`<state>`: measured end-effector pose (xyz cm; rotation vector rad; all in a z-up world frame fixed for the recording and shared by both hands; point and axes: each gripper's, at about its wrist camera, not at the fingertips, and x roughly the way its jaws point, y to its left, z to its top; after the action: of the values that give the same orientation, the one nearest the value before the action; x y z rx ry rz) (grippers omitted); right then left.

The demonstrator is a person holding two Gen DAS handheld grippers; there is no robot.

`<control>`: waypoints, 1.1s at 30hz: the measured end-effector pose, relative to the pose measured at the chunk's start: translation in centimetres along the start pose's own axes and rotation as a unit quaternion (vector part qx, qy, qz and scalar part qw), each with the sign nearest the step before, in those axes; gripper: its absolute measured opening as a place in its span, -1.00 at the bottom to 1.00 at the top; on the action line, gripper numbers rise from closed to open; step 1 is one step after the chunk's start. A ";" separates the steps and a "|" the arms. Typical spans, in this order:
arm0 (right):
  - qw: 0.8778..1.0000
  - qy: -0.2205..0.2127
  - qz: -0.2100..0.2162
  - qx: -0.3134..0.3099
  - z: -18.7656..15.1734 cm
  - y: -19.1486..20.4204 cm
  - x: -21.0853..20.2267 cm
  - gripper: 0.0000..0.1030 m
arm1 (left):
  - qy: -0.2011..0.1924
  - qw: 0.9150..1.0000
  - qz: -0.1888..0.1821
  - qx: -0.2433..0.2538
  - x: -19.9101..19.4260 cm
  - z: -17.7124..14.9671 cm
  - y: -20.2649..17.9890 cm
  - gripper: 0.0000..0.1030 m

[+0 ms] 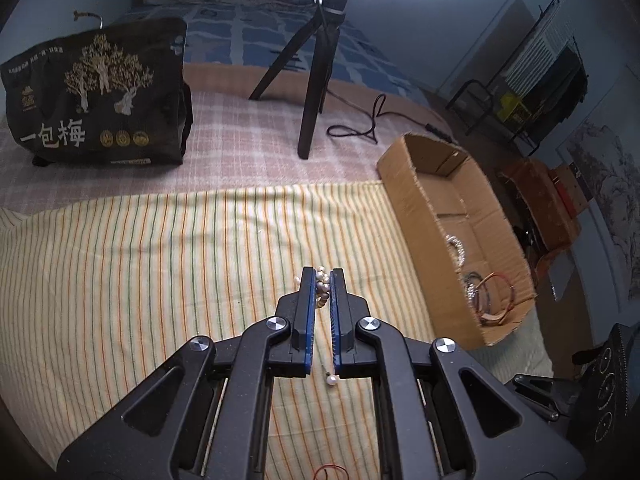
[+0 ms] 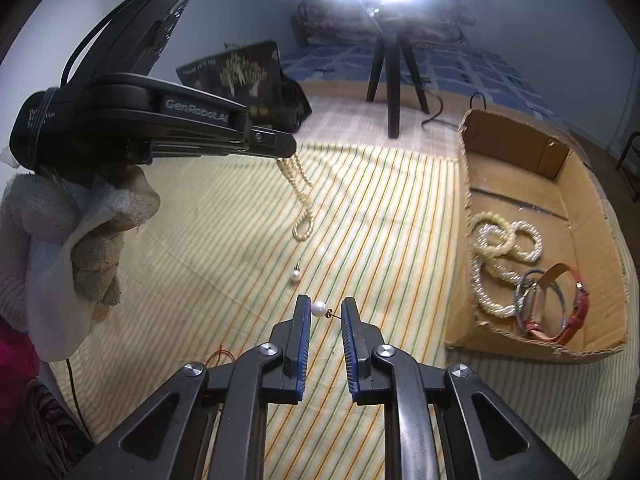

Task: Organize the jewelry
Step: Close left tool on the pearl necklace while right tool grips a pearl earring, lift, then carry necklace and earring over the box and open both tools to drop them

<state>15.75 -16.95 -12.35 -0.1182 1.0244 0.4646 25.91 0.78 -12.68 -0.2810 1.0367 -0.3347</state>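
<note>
Right gripper (image 2: 324,312) at lower centre, jaws part open around a pearl earring (image 2: 319,309); left gripper (image 1: 322,280) clamped on pearl necklace (image 2: 300,196), mid-frame. Bracelets, watch already boxed (image 2: 592,184); second earring (image 2: 295,277) left on bed.

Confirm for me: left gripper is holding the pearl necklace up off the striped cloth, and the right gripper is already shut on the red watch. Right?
Not quite. The left gripper does hold the pearl necklace above the striped cloth, but the right wrist view shows the right gripper open around a pearl earring. The red watch lies in the cardboard box.
</note>
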 end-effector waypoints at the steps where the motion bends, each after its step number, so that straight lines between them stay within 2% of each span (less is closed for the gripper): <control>1: 1.000 -0.004 0.000 0.001 0.1 -0.1 -0.3 -0.73 | -0.003 1.000 -0.001 -0.001 -0.2 0.1 -0.1 -0.92; 13: 0.998 -0.046 -0.009 0.029 1.7 -2.7 -3.6 -0.73 | -0.042 0.999 -0.006 0.010 -3.3 1.1 -2.1 -0.92; 23: 0.994 -0.079 -0.039 0.064 2.1 -6.3 -6.6 -0.74 | -0.059 0.998 -0.023 0.017 -4.6 2.1 -4.4 -0.92; 33: 0.991 -0.086 -0.049 0.096 2.1 -9.9 -7.4 -0.74 | -0.072 0.995 -0.045 0.043 -4.3 4.0 -8.5 -0.92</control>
<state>18.40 -27.54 -6.19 0.0424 0.8845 0.2806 26.22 -5.02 -4.09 -0.2700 0.8671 -0.4325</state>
